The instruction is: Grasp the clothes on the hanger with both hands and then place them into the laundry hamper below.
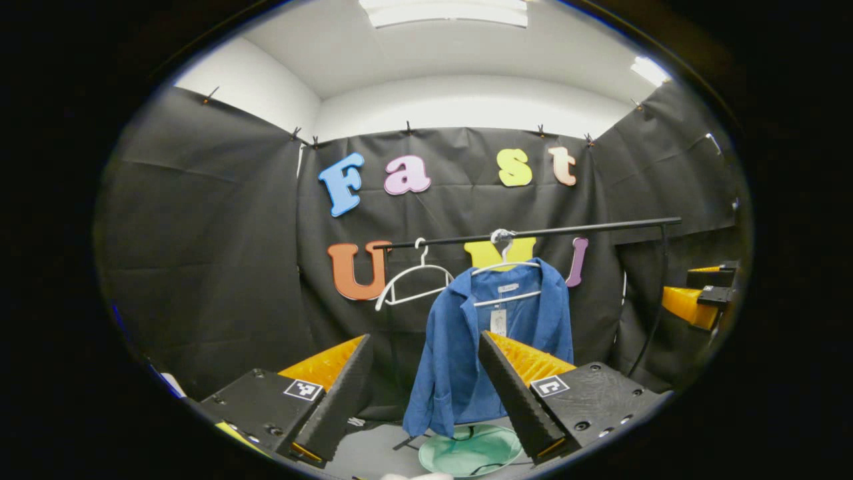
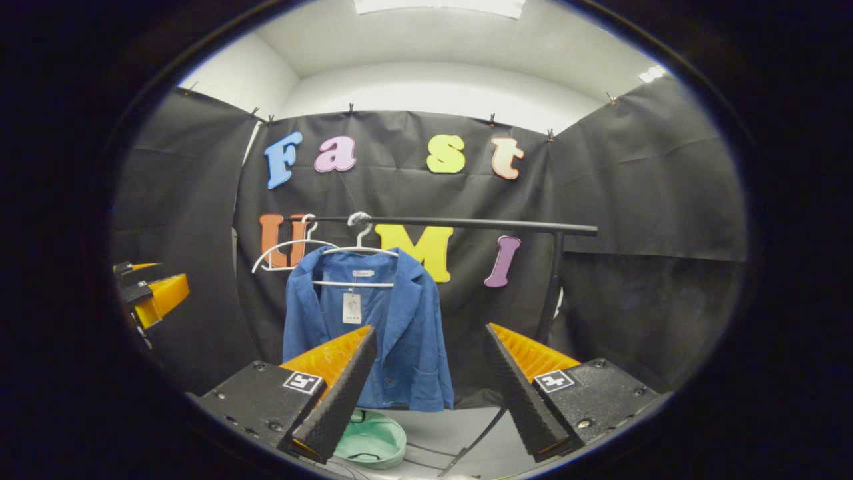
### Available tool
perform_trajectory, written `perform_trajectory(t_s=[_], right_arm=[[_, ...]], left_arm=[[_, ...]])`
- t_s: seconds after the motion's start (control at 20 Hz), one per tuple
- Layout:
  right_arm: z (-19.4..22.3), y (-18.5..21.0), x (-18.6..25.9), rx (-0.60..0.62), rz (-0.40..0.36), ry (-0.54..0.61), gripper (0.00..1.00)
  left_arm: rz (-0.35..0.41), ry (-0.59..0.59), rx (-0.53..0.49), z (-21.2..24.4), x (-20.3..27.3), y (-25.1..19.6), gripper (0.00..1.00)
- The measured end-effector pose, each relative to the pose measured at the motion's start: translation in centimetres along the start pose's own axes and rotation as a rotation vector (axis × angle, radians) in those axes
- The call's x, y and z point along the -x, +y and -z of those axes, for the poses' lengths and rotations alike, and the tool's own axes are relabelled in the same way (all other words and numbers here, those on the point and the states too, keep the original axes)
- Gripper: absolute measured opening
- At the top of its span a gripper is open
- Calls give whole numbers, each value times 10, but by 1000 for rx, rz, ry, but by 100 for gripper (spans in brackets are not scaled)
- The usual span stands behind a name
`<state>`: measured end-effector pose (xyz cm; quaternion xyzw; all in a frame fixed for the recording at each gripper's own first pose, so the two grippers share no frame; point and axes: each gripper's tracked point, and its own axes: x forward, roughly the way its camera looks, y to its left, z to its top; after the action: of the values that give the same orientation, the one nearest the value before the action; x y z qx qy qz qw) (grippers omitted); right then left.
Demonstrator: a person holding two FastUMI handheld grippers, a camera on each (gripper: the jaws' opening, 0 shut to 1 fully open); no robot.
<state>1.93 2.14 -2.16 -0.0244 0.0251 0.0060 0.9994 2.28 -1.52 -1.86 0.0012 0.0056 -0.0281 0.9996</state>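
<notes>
A blue jacket [image 1: 466,347] [image 2: 373,333] hangs on a white hanger [image 1: 506,267] [image 2: 360,252] from a black rail [image 1: 533,233] [image 2: 453,223]. Below it on the floor lies a pale green hamper [image 1: 470,451] [image 2: 370,441], flat and round. My left gripper [image 1: 426,393] is open, well short of the jacket, nothing between its fingers. My right gripper [image 2: 426,393] is open too, with the jacket behind its left finger. The right gripper [image 1: 700,293] also shows at the far right of the left gripper view, and the left gripper [image 2: 150,293] at the far left of the right gripper view.
An empty white hanger [image 1: 413,280] [image 2: 286,250] hangs on the rail to the left of the jacket. The rail's black upright post [image 2: 552,287] [image 1: 656,300] stands at the right. A black cable [image 2: 473,440] lies on the grey floor.
</notes>
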Motion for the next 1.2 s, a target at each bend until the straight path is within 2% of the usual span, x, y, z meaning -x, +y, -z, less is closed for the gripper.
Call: perform_trajectory(t_s=[0.25, 0.5, 0.85, 1.0, 1.2], right_arm=[[11, 8, -38, 20, -47, 15, 100], [21, 9, -94, 14, -103, 49, 99], [29, 8, -183, 24, -149, 46, 99], [39, 18, -219, 23, -185, 63, 92], [57, 32, -269, 20, -211, 105, 92]], left_arm=[[-3, 10, -6, 17, -32, -20, 98], [-13, 13, 22, 21, -73, -48, 98], [-37, 16, 12, 39, -155, -86, 98], [-54, 10, -24, 51, -189, -100, 97], [-84, 55, -31, 76, -226, -106, 97]])
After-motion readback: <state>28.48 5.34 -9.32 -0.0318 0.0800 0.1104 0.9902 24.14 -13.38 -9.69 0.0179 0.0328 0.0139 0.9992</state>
